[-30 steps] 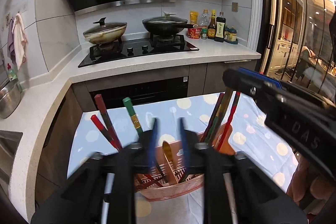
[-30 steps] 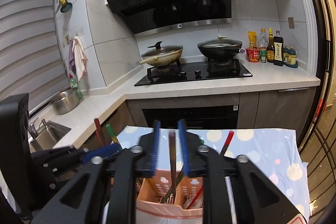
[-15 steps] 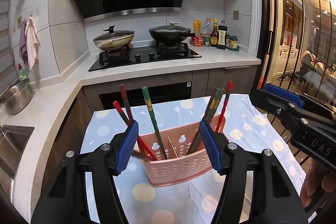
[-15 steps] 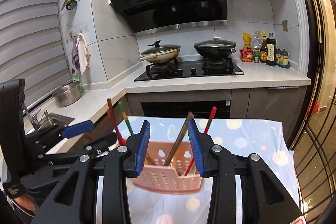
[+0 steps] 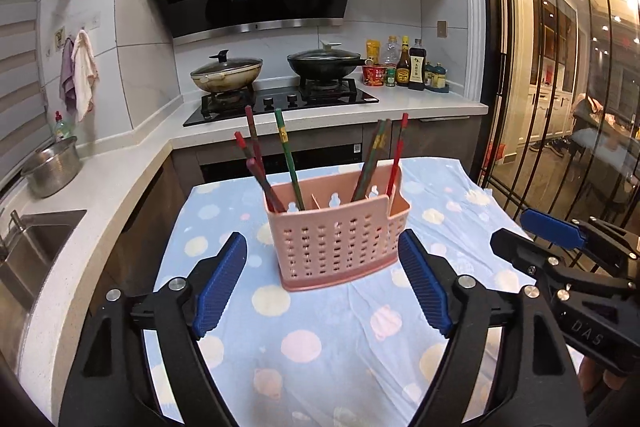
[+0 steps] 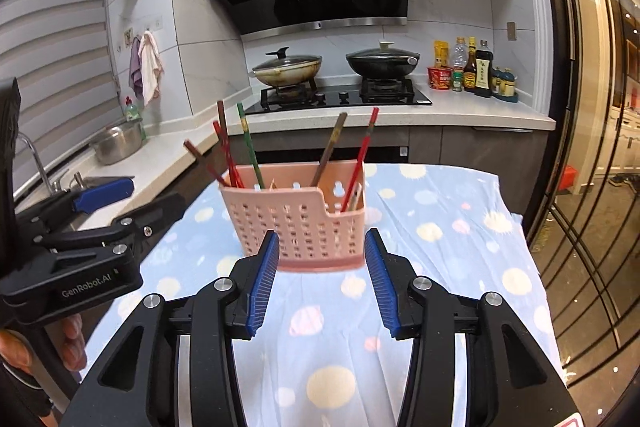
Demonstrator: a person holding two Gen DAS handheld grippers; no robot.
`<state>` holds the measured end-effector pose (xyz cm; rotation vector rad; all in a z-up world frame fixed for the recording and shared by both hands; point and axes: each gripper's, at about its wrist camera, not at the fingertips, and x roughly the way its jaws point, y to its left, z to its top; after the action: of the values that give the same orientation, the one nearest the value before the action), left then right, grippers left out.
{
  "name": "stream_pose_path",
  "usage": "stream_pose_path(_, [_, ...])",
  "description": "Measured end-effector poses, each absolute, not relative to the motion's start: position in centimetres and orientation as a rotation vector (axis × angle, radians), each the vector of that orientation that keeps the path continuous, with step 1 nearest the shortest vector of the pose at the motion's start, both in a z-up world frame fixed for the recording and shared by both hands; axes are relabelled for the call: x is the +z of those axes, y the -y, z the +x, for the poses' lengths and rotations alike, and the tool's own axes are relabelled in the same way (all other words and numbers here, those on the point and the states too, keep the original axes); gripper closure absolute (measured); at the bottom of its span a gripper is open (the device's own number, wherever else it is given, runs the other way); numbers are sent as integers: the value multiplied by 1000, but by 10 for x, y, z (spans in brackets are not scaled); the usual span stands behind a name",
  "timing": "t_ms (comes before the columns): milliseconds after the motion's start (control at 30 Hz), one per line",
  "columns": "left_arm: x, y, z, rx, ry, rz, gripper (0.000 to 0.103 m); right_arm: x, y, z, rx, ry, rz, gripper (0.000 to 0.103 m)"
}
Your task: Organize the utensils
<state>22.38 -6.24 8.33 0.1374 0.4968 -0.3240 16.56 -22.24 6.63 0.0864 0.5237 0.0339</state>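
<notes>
Two grippers hang near the pink basket (image 5: 338, 231), and neither holds anything. The left gripper (image 5: 322, 283) has its jaws opening wide, with only cloth between them. The right gripper (image 6: 320, 273) has its jaws opening too, just in front of the basket and not touching it. The basket stands upright on the blue spotted cloth (image 5: 312, 339). The chopsticks (image 5: 288, 159) lean inside it, some at the left end and some at the right. No chopsticks lie loose on the cloth, so the sorting looks almost done, maybe finished
</notes>
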Motion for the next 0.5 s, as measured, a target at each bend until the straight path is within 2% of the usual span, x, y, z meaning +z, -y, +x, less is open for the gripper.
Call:
stream_pose_path(200, [71, 55, 194, -321, -506, 118, 22, 51, 214, 130, -5, -540, 55, 52])
stream_pose_path(267, [67, 54, 186, -303, -504, 123, 15, 47, 211, 121, -8, -544, 56, 49])
stream_pose_path(400, [58, 51, 175, -282, -522, 112, 13, 44, 208, 104, -34, -535, 48, 42])
stream_pose_path(500, [51, 48, 167, -242, -525, 117, 8, 41, 208, 94, -52, -536, 53, 40])
